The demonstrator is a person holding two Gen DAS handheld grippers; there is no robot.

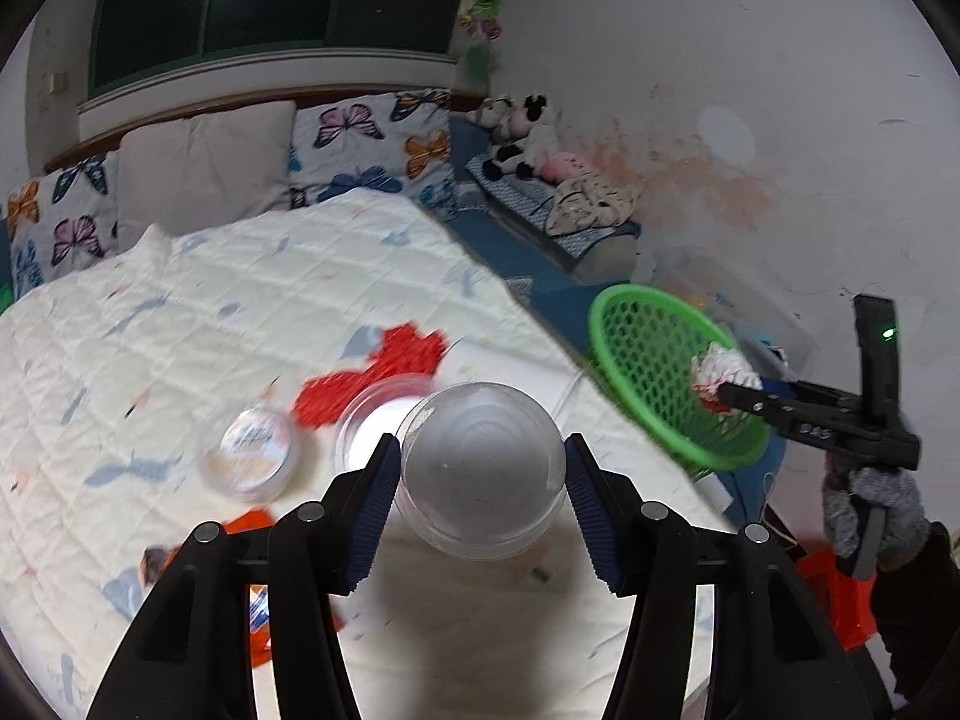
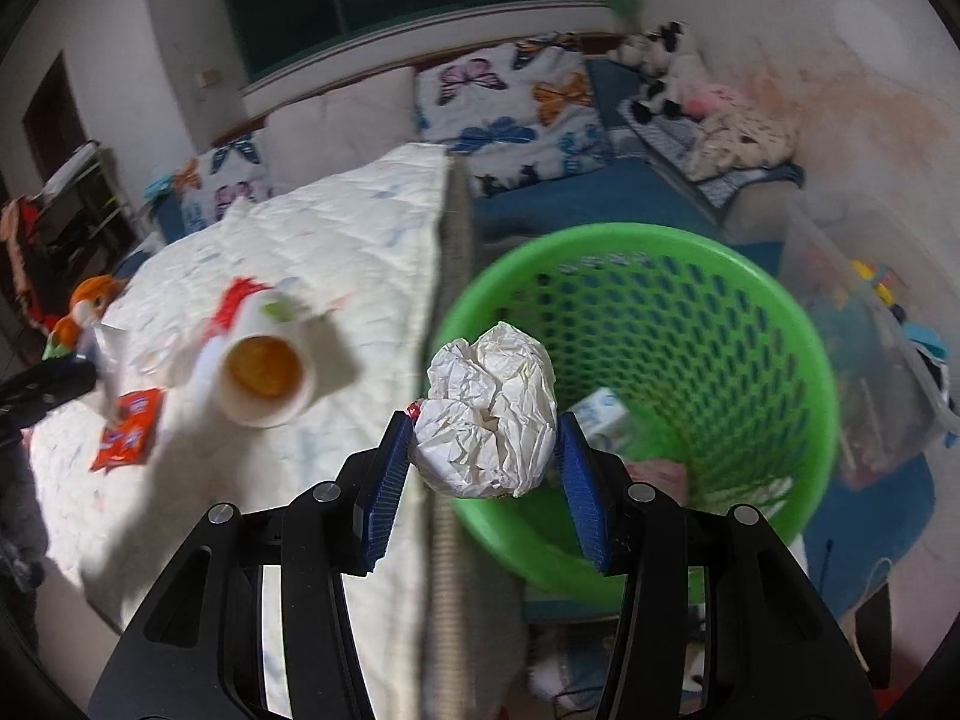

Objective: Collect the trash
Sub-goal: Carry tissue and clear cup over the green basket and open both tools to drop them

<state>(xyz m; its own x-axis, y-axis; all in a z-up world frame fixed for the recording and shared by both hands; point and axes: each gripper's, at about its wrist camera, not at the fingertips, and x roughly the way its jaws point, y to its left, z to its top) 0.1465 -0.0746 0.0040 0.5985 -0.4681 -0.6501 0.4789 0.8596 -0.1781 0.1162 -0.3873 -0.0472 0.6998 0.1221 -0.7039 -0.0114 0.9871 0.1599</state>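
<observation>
Left gripper (image 1: 482,477) clamped on clear plastic cup (image 1: 483,468), above quilt (image 1: 240,300). Right gripper (image 2: 483,468) clamped on crumpled paper ball (image 2: 489,411), at rim of green basket (image 2: 750,276) beside bed. Paper cup (image 2: 264,375), red wrapper (image 2: 127,429) on quilt.

Premises: a home bedroom. Evidence: bed with quilt (image 1: 252,300), butterfly-print pillows (image 1: 372,144), soft toys (image 1: 516,138) against the wall, dark window (image 1: 270,6) above.
</observation>
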